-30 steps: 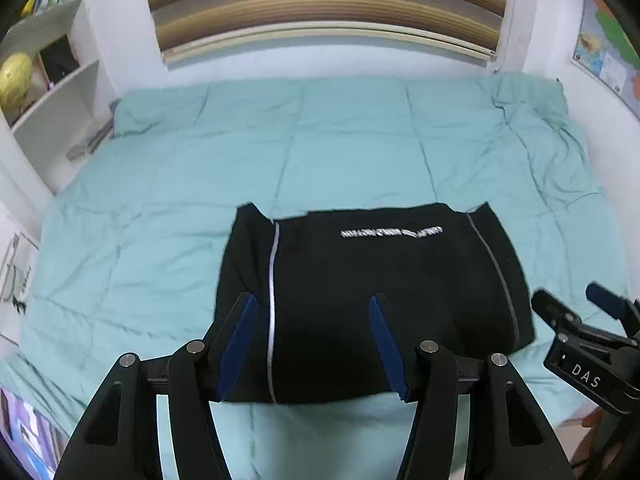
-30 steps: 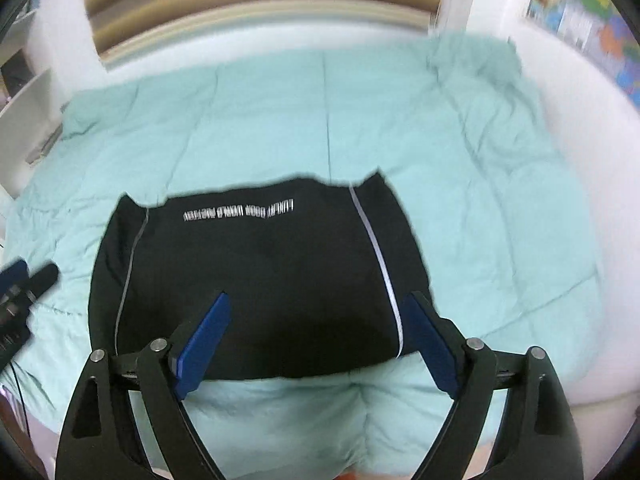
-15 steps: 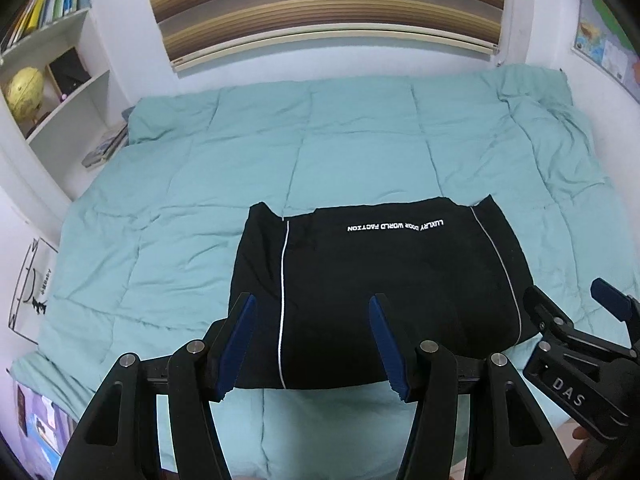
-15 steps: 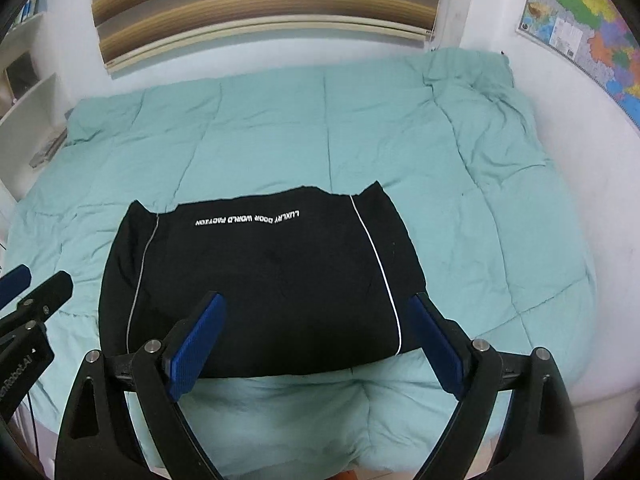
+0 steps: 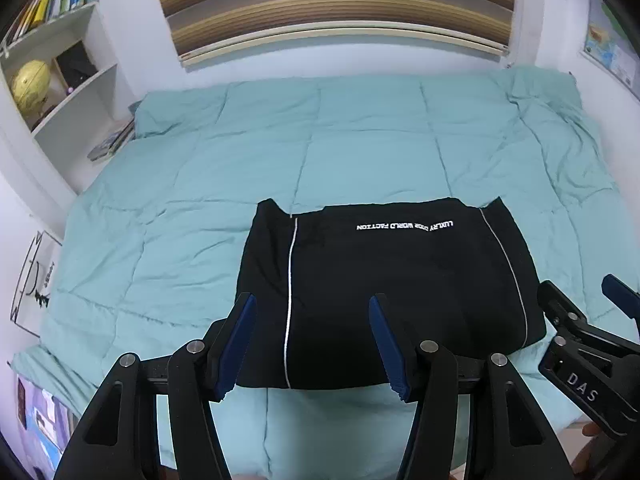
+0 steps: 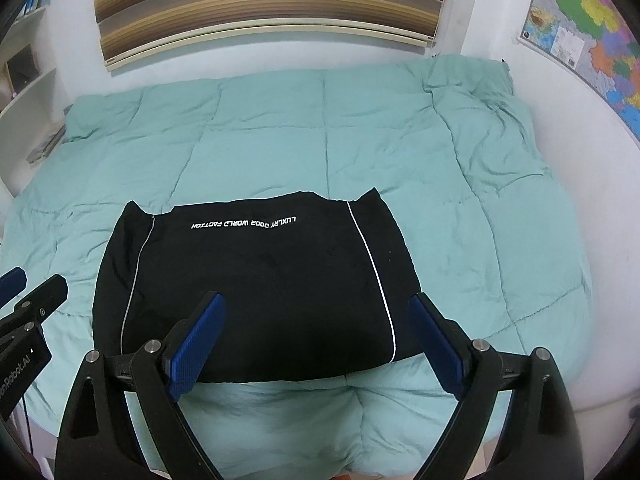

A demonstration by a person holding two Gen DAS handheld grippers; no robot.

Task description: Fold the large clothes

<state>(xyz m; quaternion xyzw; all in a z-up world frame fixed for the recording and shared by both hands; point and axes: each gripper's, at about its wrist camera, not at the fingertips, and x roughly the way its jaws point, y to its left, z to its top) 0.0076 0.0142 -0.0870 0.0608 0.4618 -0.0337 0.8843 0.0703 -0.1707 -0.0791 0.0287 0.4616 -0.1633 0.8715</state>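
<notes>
A black garment [image 5: 392,288] with white piping and white lettering lies folded into a flat rectangle on the teal quilt [image 5: 240,168], near the front edge of the bed. It also shows in the right wrist view [image 6: 260,280]. My left gripper [image 5: 312,344] is open and empty, held above the garment's near left edge. My right gripper [image 6: 316,344] is open wide and empty, above the near right edge. Neither touches the cloth. The right gripper also shows at the right of the left wrist view [image 5: 580,320].
The teal quilt [image 6: 480,200] covers the whole bed. White shelves [image 5: 60,80] with books and a yellow globe [image 5: 30,84] stand at the left. A striped blind [image 5: 332,4] hangs behind the bed. A map [image 6: 592,36] hangs on the right wall.
Both grippers have pulled back and up from the garment, which now looks smaller and farther. Both stay open and empty. The garment has not moved.
</notes>
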